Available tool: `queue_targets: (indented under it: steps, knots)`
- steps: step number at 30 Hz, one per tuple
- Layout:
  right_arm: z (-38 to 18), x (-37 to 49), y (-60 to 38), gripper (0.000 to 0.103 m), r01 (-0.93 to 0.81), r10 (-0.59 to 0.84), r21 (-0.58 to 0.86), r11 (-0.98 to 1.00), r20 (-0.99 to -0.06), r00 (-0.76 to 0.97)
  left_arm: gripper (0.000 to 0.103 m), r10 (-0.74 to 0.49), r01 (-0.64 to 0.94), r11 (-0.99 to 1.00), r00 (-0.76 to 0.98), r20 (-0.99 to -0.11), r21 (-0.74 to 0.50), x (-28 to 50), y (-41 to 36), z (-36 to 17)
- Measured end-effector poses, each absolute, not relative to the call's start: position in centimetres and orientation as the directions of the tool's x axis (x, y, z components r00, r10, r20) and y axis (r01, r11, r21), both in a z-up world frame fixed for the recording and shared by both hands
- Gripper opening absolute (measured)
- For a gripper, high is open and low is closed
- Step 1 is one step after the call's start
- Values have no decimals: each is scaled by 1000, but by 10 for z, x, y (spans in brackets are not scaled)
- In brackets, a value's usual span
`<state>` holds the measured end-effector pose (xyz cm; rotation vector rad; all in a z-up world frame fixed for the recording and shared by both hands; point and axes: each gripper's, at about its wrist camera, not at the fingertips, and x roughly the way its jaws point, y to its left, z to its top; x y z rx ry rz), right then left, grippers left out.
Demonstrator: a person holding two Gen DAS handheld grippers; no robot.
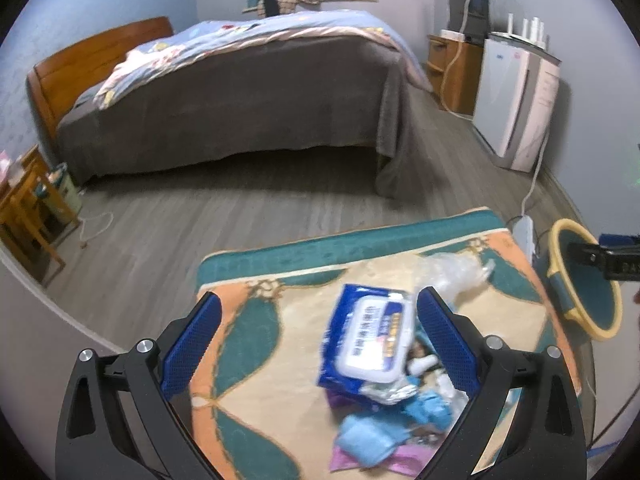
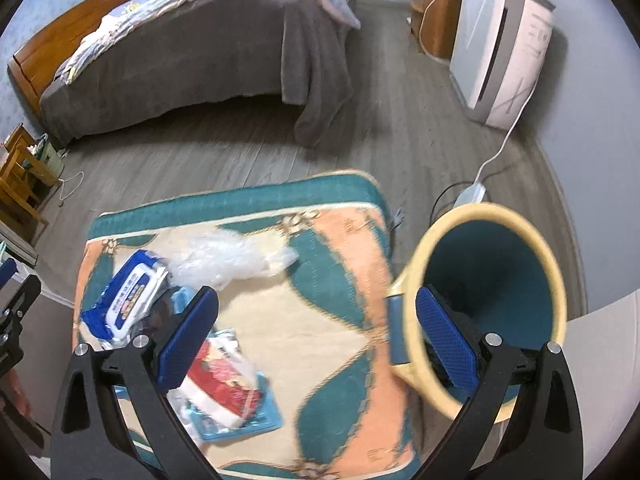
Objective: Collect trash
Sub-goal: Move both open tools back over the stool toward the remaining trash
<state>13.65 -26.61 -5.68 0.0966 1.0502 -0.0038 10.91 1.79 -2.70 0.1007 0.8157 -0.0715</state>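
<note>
Bedroom floor station: a low cushion patterned in teal, orange and cream carries the litter; a yellow-rimmed, teal-lined waste bin stands just beside its right edge, mouth tipped toward the right wrist camera. Item one, a blue wet-wipe pack with a white flip lid, lies flat on top of the heap, its long axis running from near the camera away toward the bed, leaning slightly rightward, lid face up. Item two, a crumpled clear plastic bag, lies just beyond the pack, tail pointing right toward the bin. Item three, a red-and-white wrapper on a light blue sachet, sits nearest the person, partly under the right gripper's left finger. Further blue and purple scraps lie under and below the pack; their kind is unclear. Left gripper: jaws wide apart, holding nothing, hovering over the cushion with the wipe pack between the fingers but off centre, close against the right finger; the pack's long axis runs roughly along the fingers, so a close would likely catch its narrow width. Right gripper: jaws wide apart, empty, straddling bare cushion with its right finger over the bin's rim. Judgement: the left gripper is the nearer to the pack and seems placed to take it first; a small shift rightward looks needed to centre it.
</note>
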Motion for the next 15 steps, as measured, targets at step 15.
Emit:
queue_targets:
  steps: [15]
  knots:
    - [-131,135,-197,97,-21,91,88,996,-953,289,97,13,137,983,600,-800,119,115,33,-65]
